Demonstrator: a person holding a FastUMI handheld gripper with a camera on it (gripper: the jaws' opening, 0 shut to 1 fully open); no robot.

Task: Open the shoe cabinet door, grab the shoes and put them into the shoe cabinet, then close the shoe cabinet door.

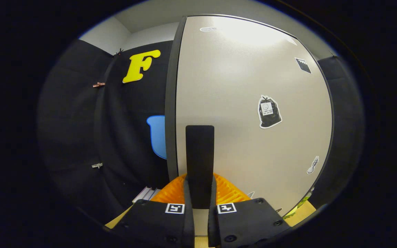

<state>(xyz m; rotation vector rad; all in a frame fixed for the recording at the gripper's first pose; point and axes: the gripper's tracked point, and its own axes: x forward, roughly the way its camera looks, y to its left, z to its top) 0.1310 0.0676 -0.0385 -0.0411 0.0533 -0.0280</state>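
The pale shoe cabinet door (253,103) stands just ahead of the fingers; its dark upright handle (200,151) sits gripped between them, stickers dotting its face beyond

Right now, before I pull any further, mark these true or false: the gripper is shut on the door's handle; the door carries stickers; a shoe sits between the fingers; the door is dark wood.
1. The gripper is shut on the black handle of the cabinet door. True: both fingers press its sides.
2. The door carries stickers. True: one sticker shows a black bag.
3. A shoe sits between the fingers. False: the handle does.
4. The door is dark wood. False: it is a pale, plain panel with a dark edge.
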